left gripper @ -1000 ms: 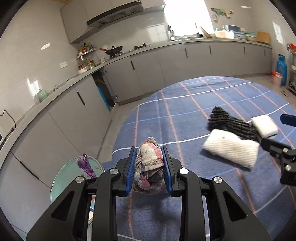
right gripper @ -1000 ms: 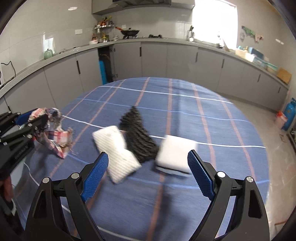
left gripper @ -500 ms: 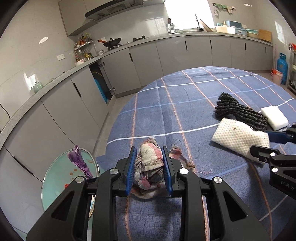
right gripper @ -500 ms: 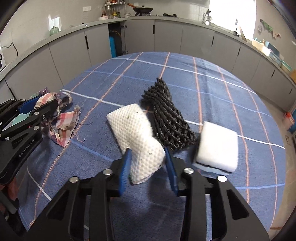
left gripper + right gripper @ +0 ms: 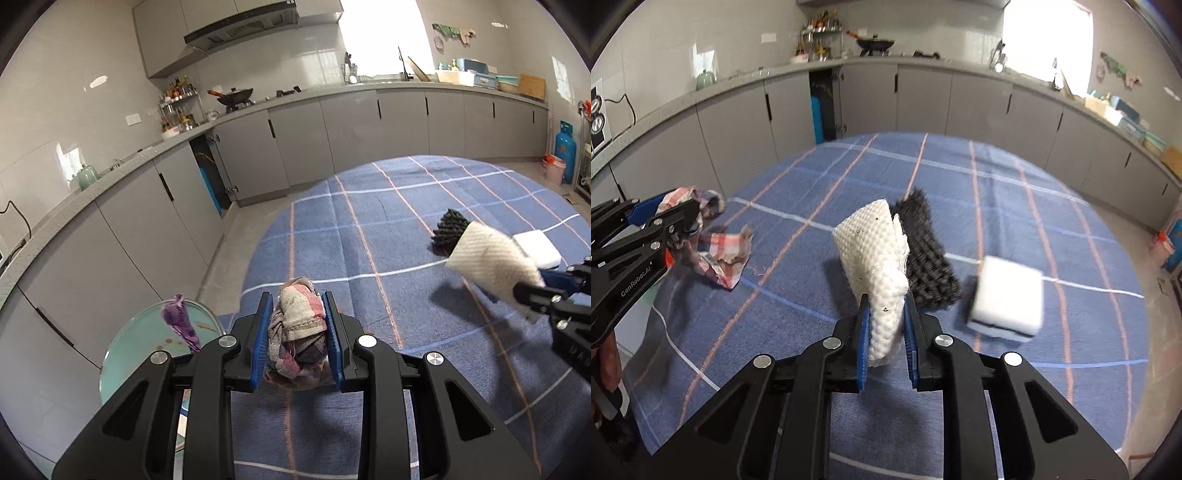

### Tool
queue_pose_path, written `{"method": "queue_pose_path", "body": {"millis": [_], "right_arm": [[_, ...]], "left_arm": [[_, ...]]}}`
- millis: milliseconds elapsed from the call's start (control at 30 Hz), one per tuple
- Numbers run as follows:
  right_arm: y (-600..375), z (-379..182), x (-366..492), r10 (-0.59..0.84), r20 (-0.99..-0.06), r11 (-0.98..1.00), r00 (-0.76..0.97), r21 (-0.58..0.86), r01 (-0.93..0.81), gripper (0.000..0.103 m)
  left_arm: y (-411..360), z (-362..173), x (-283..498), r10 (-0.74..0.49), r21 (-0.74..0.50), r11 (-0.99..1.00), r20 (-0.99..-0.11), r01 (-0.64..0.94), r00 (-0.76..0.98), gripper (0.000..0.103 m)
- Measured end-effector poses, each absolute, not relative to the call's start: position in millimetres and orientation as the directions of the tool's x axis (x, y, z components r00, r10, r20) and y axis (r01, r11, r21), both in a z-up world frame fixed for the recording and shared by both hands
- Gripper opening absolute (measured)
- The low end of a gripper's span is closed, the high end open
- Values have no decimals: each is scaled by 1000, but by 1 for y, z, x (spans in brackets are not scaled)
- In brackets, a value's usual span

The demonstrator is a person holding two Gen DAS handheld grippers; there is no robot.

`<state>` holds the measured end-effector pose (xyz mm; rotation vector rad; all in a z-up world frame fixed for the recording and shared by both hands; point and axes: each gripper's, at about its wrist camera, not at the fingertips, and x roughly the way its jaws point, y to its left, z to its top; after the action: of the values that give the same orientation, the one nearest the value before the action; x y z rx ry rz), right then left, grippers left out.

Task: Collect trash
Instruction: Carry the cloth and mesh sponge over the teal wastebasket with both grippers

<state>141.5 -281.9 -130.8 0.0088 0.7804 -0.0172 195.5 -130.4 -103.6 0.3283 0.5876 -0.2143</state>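
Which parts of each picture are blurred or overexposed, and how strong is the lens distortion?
Left wrist view: the window is blown out white, the counter line bows strongly, and the white mesh cloth is smeared. Right wrist view: the white sponge and black mesh are motion-blurred, and its window glares too.

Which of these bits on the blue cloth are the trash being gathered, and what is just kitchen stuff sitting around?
Trash:
- plaid rag, held in the left gripper
- white mesh pad, in the closing right gripper
- black mesh pad
- white sponge
- purple scrap on the glass stool

Lying about:
- wok
- gas bottle
- teapot
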Motion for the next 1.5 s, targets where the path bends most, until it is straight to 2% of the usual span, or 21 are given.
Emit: {"method": "queue_pose_path", "body": {"millis": [267,733,1500], "right_arm": [[-280,-113,133,-39,-671,999,741,-32,23,18],[-246,-97,147,16,-639,998,769,-39,-54,18],[-172,-88,179,124,-626,979,770,-48,-197,18]], "left_arm": [[-124,-84,181,-49,301,925,-512,233,858,27],[-84,-74,183,24,296,944,-504,147,864,27],[6,-67,204,213,322,945,-478,-56,852,27]]}}
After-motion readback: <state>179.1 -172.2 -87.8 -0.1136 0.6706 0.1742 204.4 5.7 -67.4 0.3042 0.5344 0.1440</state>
